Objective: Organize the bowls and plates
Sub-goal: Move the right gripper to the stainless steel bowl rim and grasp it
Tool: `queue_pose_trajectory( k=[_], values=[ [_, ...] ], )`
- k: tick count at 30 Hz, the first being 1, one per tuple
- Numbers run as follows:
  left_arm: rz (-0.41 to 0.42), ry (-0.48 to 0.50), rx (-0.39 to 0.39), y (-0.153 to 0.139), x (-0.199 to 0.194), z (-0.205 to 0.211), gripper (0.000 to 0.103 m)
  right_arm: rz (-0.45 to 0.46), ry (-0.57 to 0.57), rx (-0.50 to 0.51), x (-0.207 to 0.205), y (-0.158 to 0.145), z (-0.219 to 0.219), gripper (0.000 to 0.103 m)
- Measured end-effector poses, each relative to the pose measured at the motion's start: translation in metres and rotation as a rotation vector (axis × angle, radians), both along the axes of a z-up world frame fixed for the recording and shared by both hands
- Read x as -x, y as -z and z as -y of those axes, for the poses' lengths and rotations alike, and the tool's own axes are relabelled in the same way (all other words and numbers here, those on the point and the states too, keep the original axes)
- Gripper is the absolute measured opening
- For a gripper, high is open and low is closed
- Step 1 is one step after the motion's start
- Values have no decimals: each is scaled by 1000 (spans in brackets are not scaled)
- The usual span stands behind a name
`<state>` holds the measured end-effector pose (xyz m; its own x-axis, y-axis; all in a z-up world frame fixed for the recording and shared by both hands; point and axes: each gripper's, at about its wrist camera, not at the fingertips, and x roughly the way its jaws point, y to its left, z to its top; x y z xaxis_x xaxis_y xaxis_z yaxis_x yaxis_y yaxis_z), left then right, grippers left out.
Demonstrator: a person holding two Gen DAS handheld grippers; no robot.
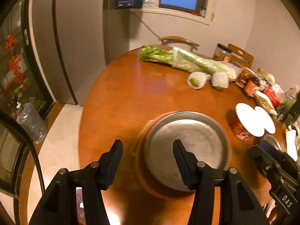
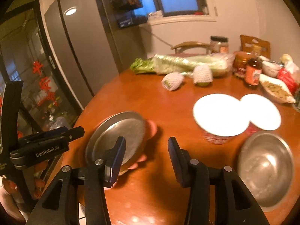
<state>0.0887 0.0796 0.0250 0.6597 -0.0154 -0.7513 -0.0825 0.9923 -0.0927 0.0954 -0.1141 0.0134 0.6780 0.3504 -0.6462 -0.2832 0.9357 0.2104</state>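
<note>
A steel plate (image 1: 189,146) lies on an orange plate (image 1: 142,131) on the round wooden table (image 1: 131,97). My left gripper (image 1: 148,161) is open and empty, above the near left rim of that stack. In the right wrist view the same steel plate (image 2: 120,131) sits left of centre on the orange plate (image 2: 152,128). My right gripper (image 2: 146,159) is open and empty, over bare table between that stack and a steel bowl (image 2: 266,168). Two white plates (image 2: 223,114) rest on red-patterned bowls (image 2: 217,138). The white plates also show in the left wrist view (image 1: 253,119).
Bagged celery (image 2: 187,63), two net-wrapped fruits (image 2: 172,81), jars and sauce bottles (image 2: 252,73) and snack bags (image 2: 277,90) crowd the far right of the table. Chairs (image 2: 255,45) stand behind. A fridge (image 1: 75,37) and a glass cabinet (image 1: 16,71) stand to the left.
</note>
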Motion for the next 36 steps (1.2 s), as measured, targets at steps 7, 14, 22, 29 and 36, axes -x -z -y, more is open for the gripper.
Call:
queue_pose_trajectory(
  k=[7, 14, 22, 29, 36],
  values=[
    [17, 108, -20, -8, -4, 60, 56, 50, 109, 45, 16, -14, 56, 51],
    [16, 215, -6, -11, -4, 126, 56, 44, 230, 29, 29, -16, 128, 52],
    [-17, 306, 30, -1, -3, 191, 57, 0, 331, 31, 40, -1, 197, 52],
    [-56, 331, 39, 16, -6, 229, 57, -65, 342, 43, 39, 21, 225, 52],
    [-86, 330, 38, 32, -16, 252, 57, -105, 315, 30, 31, 40, 238, 52]
  ],
)
